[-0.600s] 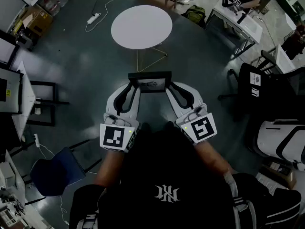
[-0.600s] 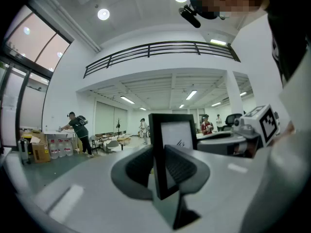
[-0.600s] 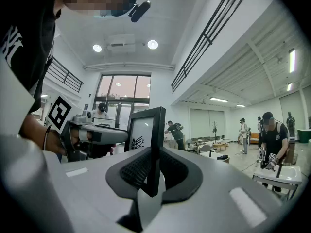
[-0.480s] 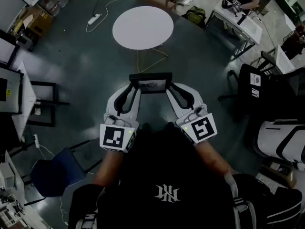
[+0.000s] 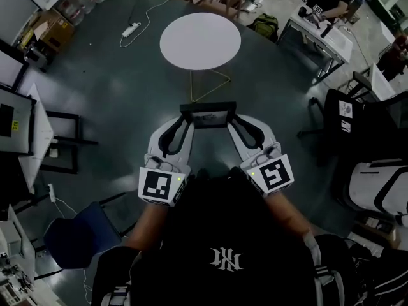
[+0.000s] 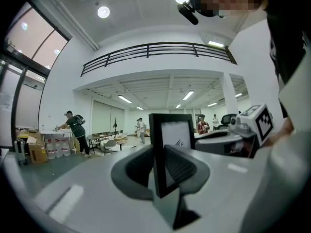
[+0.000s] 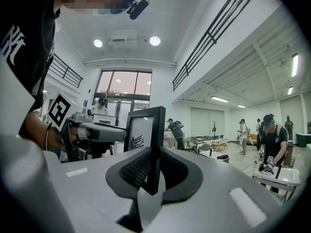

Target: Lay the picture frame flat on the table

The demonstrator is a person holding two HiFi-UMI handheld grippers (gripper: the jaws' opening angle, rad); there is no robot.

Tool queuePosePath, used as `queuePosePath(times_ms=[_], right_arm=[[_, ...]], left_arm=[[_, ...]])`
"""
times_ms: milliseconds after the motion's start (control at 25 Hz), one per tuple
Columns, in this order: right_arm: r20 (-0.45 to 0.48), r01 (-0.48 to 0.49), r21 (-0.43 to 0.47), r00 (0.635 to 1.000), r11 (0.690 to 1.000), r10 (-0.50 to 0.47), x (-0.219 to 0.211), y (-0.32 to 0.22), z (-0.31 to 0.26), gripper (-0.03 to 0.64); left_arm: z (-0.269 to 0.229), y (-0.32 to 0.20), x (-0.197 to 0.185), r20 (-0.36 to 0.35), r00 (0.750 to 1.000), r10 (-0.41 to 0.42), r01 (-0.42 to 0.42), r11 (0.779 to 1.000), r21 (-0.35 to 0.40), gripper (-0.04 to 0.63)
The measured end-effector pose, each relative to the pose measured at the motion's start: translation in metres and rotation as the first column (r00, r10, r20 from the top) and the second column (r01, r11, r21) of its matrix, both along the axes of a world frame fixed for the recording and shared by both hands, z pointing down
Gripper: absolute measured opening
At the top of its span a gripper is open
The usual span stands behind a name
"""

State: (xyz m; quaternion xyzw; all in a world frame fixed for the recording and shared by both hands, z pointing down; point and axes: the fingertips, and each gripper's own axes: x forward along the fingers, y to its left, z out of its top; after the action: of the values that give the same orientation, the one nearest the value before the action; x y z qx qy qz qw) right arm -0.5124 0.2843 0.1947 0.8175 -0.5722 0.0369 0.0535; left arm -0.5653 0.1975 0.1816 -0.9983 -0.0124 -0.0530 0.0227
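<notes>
A small black picture frame with a white print is held in the air between both grippers, over the dark floor. My left gripper is shut on its left edge, and my right gripper is shut on its right edge. In the left gripper view the picture frame stands upright with its edge pinched in the left gripper. The right gripper view shows the picture frame clamped the same way in the right gripper. A round white table stands ahead, beyond the frame, with nothing on it.
A blue chair is at lower left and a black office chair at right. Desks line the left edge and the upper right, where a person sits. A power strip lies on the floor.
The head view has shifted, so the table, frame and grippers sit slightly lower and to the right. Both grippers keep their hold on the frame.
</notes>
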Motion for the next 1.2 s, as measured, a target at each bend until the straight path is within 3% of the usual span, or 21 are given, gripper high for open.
queuePosePath(times_ms=[200, 360, 1200], right_arm=[[0.012, -0.027, -0.01, 1.0, 1.0, 0.027, 0.009, 0.006, 0.003, 0.052], [0.003, -0.034, -0.01, 0.999, 0.999, 0.034, -0.015, -0.017, 0.006, 0.051], [0.012, -0.098, -0.07, 0.995, 0.993, 0.099, -0.041, -0.034, 0.023, 0.048]], left_arm=[[-0.005, 0.001, 0.014, 0.016, 1.0, 0.008, -0.008, 1.0, 0.004, 0.072], [-0.001, -0.024, -0.005, 0.013, 0.999, 0.043, -0.043, 0.999, -0.006, 0.071], [0.02, -0.043, -0.022, -0.013, 0.989, 0.146, -0.147, 0.986, -0.08, 0.071]])
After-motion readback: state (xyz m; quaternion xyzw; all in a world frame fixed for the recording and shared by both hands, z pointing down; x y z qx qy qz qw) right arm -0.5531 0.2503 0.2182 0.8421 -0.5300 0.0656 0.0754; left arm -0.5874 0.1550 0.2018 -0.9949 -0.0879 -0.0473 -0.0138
